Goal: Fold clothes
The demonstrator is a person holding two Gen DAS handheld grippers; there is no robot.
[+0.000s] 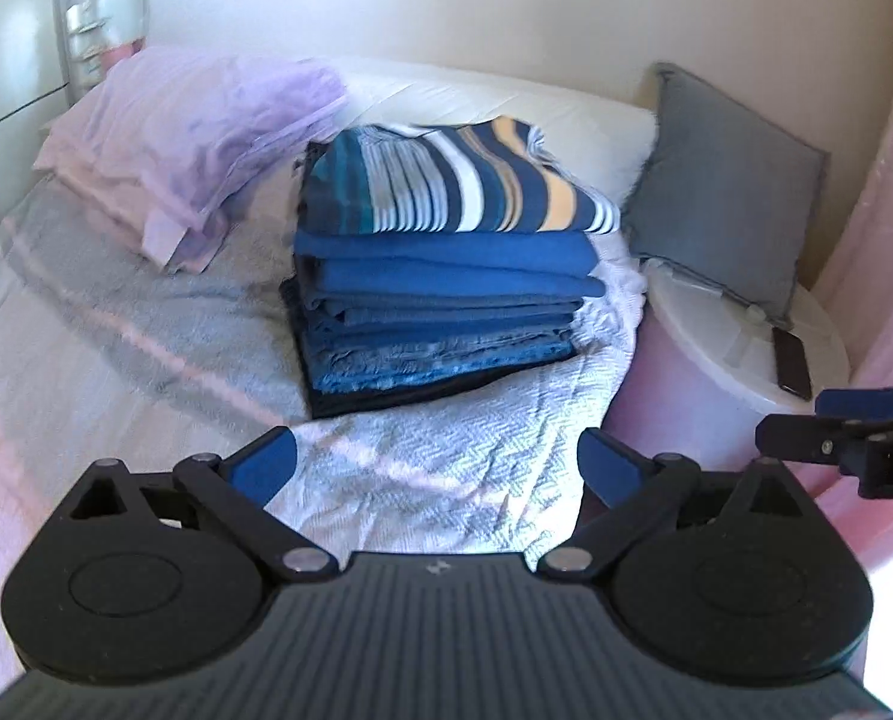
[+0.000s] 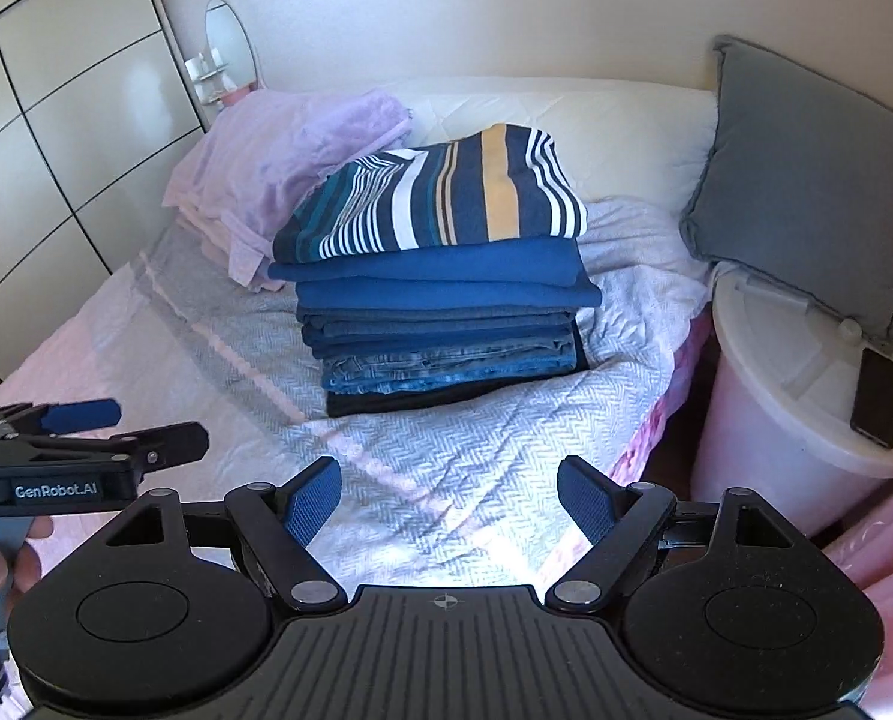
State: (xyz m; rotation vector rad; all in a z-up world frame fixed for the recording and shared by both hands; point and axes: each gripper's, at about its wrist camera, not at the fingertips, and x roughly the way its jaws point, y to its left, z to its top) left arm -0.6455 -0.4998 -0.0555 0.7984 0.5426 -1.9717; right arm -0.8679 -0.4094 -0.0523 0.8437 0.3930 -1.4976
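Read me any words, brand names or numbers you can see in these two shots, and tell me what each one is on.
"GenRobot.AI": white lettering on the side of the left gripper, seen in the right wrist view.
"D": only the first letter of a white label on the right gripper, cut off at the left wrist view's edge.
Nothing else legible; the phone screen is dark.
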